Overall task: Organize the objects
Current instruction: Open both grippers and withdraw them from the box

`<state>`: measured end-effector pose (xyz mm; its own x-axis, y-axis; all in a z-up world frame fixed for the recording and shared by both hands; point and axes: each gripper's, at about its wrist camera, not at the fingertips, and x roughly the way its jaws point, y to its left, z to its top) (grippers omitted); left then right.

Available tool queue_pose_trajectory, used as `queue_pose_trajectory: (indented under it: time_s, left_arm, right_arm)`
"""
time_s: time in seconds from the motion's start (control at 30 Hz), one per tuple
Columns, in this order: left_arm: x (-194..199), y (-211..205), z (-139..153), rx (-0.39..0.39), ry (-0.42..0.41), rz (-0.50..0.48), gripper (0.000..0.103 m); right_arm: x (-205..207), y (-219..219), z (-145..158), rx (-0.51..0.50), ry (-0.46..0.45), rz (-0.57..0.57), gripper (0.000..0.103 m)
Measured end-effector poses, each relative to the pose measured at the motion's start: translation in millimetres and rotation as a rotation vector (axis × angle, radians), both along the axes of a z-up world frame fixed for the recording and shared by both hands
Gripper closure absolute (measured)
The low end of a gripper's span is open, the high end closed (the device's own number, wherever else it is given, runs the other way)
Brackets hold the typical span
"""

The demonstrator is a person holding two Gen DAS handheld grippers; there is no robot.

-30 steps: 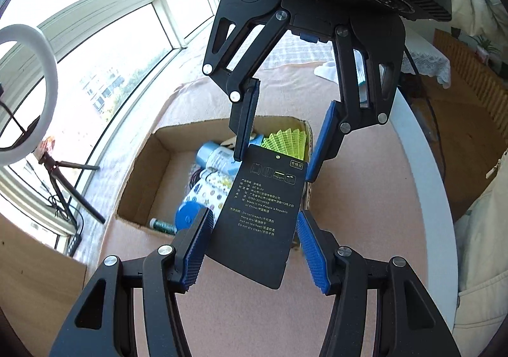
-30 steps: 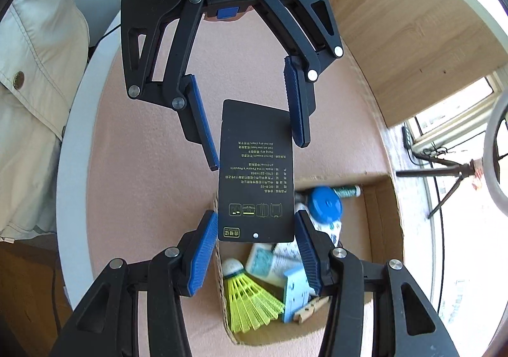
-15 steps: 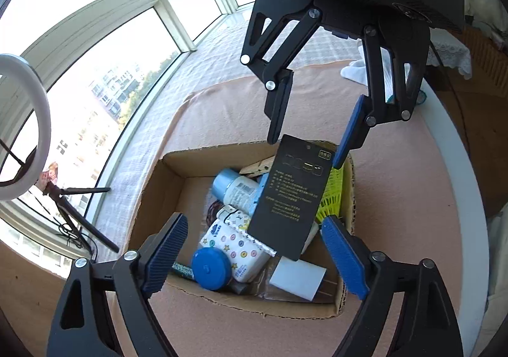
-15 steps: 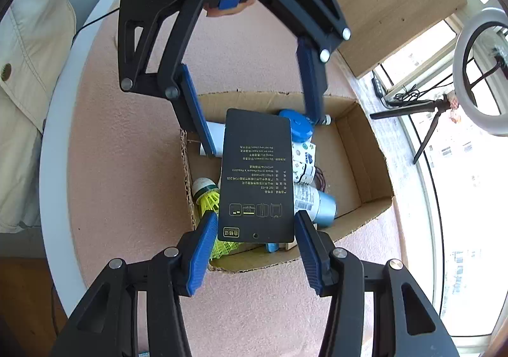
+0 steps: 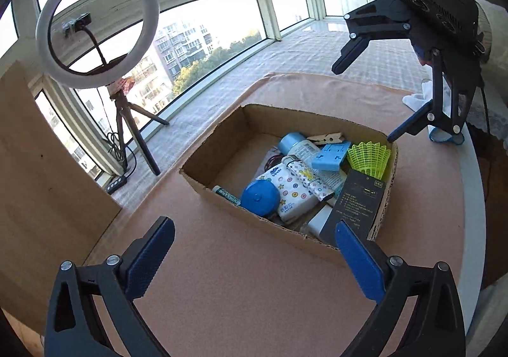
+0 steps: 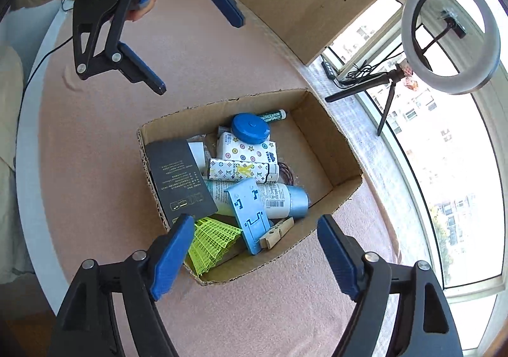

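Both hand-held grippers (image 5: 254,258) (image 6: 257,253) gape; card (image 6: 179,180) against box wall (image 6: 152,185).

Both grippers empty, jaws spread wide

The left gripper (image 5: 254,257) and right gripper (image 6: 255,257) hang above the cardboard box (image 5: 222,134) on opposite sides, facing each other, fingers wide apart, holding nothing.

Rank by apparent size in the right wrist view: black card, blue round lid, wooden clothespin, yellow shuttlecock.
1. black card
2. yellow shuttlecock, partly hidden behind the right claw's finger, so its rank is unsure
3. blue round lid
4. wooden clothespin
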<state>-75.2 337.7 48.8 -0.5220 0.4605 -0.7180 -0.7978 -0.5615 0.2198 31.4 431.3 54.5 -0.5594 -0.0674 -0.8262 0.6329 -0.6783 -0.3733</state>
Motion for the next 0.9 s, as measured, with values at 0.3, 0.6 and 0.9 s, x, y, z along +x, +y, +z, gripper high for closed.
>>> queue_pose_trajectory:
  time_s: [0.3,0.6,0.9]
  left_arm:
    - [-7,-123,15,0.162,-0.078,0.458,0.000]
    - [27,-243,30,0.177,-0.035,0.820,0.000]
    - [55,-323,48,0.237,-0.011,0.973,0.000]
  right_arm:
    - [-34,-38,38,-0.311,0.157,-0.575,0.002]
    - [-65,-160,16,-0.410,0.110,-0.829,0.002]
    - [-87,-246,13,-0.362,0.090,-0.789,0.002]
